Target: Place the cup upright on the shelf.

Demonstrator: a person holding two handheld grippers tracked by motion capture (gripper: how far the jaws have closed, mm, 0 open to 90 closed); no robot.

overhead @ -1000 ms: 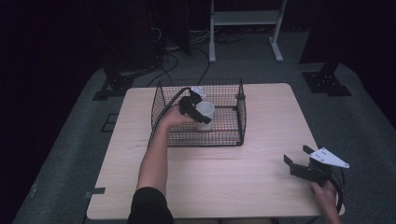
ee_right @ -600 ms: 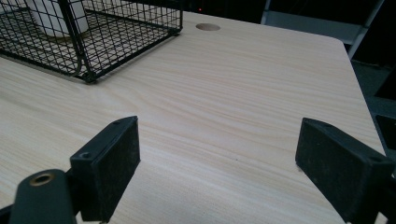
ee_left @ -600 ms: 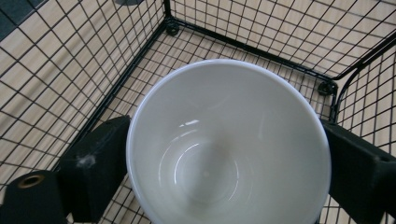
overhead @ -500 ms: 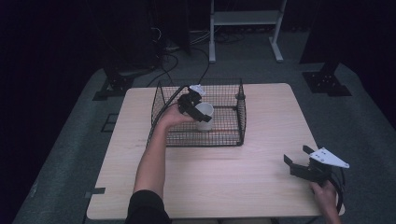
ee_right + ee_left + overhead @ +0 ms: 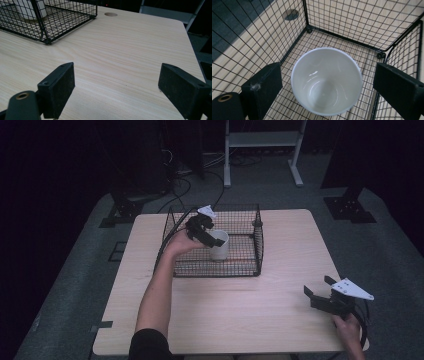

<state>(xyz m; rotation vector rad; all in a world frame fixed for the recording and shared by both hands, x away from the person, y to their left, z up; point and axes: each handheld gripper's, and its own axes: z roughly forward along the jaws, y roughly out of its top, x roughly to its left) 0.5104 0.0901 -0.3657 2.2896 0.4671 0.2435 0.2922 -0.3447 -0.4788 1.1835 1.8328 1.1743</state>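
Note:
A white cup (image 5: pixel 219 245) stands upright and empty on the floor of a black wire basket (image 5: pixel 257 240) at the middle back of the table. My left gripper (image 5: pixel 209 236) hangs just above the cup's left rim, reaching in over the basket's left wall. In the left gripper view the cup (image 5: pixel 327 82) sits below and between the jaws of my left gripper (image 5: pixel 332 86). The jaws have just been opening, and the pads stand clear of the rim. My right gripper (image 5: pixel 317 287) rests open near the table's front right corner, with bare wood between its jaws (image 5: pixel 120 85).
The basket's near corner (image 5: pixel 45 37) and the cup (image 5: pixel 27 10) lie far left in the right gripper view. A round cable hole (image 5: pixel 110 14) is set in the tabletop behind the basket. A white frame (image 5: pixel 260 140) and black stand bases (image 5: pixel 120 212) stand on the floor beyond.
My left gripper has let go of the cup and lifted slightly above it. The cup stays upright in the basket. The right gripper has not moved.

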